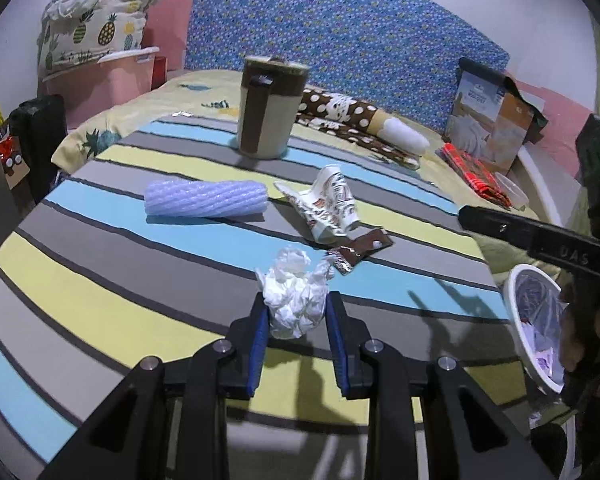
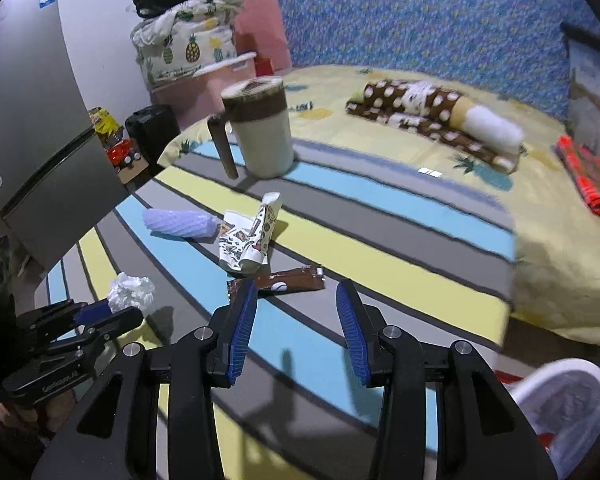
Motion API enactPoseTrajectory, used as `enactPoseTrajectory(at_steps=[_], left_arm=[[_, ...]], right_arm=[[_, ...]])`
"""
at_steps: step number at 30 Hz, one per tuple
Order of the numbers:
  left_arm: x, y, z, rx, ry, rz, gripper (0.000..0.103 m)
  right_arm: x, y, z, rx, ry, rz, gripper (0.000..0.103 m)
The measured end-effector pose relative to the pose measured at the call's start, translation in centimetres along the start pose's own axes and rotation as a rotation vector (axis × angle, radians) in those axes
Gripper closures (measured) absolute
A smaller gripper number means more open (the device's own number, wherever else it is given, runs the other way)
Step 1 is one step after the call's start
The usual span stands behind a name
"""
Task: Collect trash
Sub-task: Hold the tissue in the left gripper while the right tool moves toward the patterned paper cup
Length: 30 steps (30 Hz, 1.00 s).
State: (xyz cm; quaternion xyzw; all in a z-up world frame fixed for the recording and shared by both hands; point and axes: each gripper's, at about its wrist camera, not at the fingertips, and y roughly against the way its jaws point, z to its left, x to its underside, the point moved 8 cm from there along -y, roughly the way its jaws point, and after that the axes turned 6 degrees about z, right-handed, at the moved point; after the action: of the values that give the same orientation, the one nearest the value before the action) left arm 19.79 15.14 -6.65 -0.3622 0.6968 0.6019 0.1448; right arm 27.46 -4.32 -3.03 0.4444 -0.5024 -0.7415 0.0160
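My left gripper point(image 1: 297, 302) is shut on a crumpled white tissue point(image 1: 296, 300), held just above the striped blanket point(image 1: 100, 280). The right wrist view shows that tissue point(image 2: 132, 294) at the tip of the left gripper point(image 2: 112, 312). My right gripper point(image 2: 296, 286) stands open with nothing between its blue pads. Just beyond its tips lies a brown wrapper point(image 2: 288, 280), also seen in the left wrist view point(image 1: 360, 250). A crushed patterned paper cup point(image 1: 332, 204) point(image 2: 248, 240) and a purple foam sleeve point(image 1: 206, 198) point(image 2: 178, 222) lie farther back. A white lined bin point(image 1: 512, 308) point(image 2: 548, 372) stands off the bed's right edge.
A beige and brown jug point(image 1: 268, 108) point(image 2: 260, 128) stands on the bed behind the trash. A spotted rolled blanket point(image 2: 428, 112) and a cardboard box point(image 1: 488, 120) lie farther back. A grey fridge point(image 2: 32, 128) stands at the left. One finger of my right gripper point(image 1: 500, 226) reaches in above the bin.
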Motion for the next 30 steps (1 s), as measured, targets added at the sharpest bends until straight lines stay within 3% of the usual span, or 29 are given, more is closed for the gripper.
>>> enactPoseTrajectory(at_steps=[12,20,30], left_arm=[[-1.7,4.7,-2.7,0.016,-0.082,-0.079,0.074],[-1.1,6.5,-3.8,0.004,-0.086,-0.098,0.074],[0.7,8.8,-6.3,-0.015,-0.119,-0.104,0.074]], right_arm=[[-1.3,5.8,-1.2,0.192,0.084,-0.110,0.059],[1.3,6.5,-2.5,0.124,-0.031,-0.120,0.059],[3.1,10.0,-3.0,0.123,-0.043,-0.200,0.059]])
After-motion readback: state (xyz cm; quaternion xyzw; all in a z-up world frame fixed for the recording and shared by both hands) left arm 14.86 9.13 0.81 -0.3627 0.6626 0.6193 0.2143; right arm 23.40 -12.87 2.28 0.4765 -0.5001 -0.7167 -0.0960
